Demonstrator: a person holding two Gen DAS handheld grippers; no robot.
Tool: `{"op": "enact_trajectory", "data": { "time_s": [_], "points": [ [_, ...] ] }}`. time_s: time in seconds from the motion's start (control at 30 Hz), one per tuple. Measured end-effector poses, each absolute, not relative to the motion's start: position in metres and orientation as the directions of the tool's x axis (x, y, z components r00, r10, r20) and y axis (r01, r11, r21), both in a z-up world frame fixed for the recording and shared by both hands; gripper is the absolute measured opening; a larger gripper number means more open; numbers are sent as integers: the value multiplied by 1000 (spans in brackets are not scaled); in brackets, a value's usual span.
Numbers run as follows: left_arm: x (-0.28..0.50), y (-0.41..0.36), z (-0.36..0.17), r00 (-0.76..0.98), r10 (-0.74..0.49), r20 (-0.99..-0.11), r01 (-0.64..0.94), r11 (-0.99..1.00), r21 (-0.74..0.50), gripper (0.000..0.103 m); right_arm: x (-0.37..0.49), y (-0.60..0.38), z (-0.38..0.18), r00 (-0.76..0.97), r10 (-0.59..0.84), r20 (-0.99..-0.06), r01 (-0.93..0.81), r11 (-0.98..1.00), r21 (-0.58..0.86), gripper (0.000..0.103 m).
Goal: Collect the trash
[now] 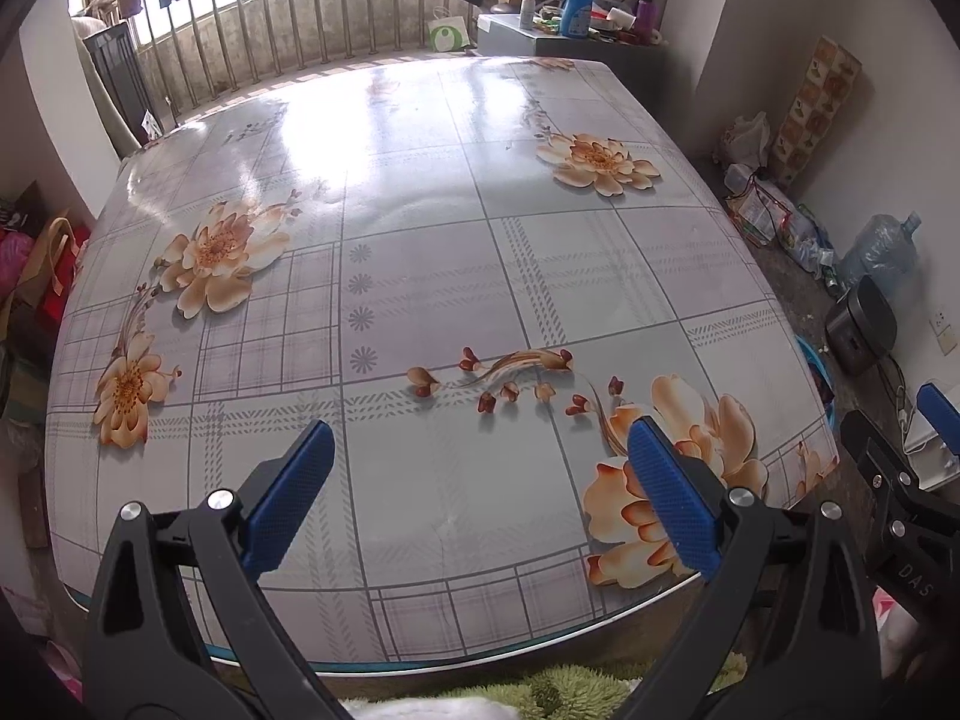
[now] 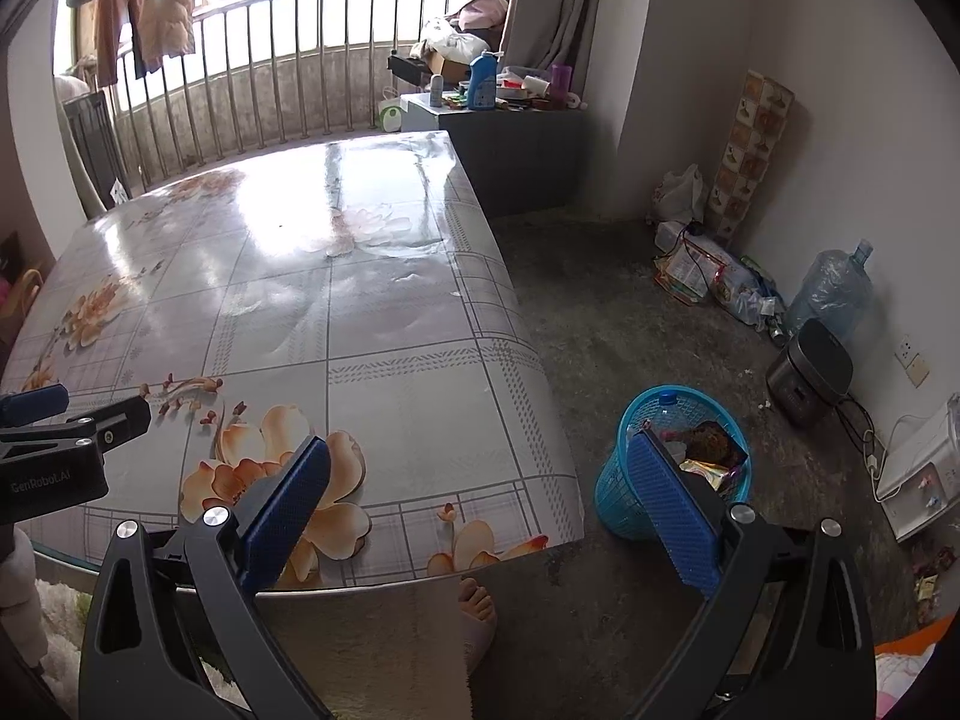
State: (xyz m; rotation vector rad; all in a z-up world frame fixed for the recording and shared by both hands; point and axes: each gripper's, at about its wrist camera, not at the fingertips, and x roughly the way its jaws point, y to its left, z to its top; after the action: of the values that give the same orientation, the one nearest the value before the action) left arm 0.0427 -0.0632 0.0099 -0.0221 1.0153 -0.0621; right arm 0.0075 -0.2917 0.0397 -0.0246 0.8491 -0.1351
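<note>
Glossy oilcloth, grey checks with orange flowers, covers the whole surface (image 1: 420, 252) under my left wrist camera, and I see nothing lying on it: no wrappers, no scraps, only window glare. My left gripper (image 1: 480, 498) hangs over the near edge with its blue fingers (image 1: 288, 492) spread wide and nothing between them. At the right edge of this view a bit of my right gripper (image 1: 912, 480) shows, off past the corner of the surface.

From the right wrist camera, my right gripper (image 2: 480, 510) has its fingers just as far apart and just as empty, one pad over the surface's corner, the other in front of the blue basket (image 2: 618, 480). That basket stands on the concrete floor (image 2: 600, 312) just beside the surface, and the trash (image 2: 714, 450) is in it: a dark packet, a shiny wrapper, what looks like a bottle with a blue cap. My left gripper (image 2: 36, 408) pokes in at the left.

I judge the collecting done or nearly so, as far as the surface goes. A few small wrappers (image 2: 927, 576) lie on the floor at the far right; whether they count as mine to fetch I cannot tell
</note>
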Motion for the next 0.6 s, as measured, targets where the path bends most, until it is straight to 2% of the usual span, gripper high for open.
{"op": "enact_trajectory", "data": {
  "time_s": [0.6],
  "points": [
    [43, -61, 10, 526, -61, -848, 41, 998, -46, 94, 6, -294, 42, 654, -133, -745, 114, 991, -76, 96]
  ]
}}
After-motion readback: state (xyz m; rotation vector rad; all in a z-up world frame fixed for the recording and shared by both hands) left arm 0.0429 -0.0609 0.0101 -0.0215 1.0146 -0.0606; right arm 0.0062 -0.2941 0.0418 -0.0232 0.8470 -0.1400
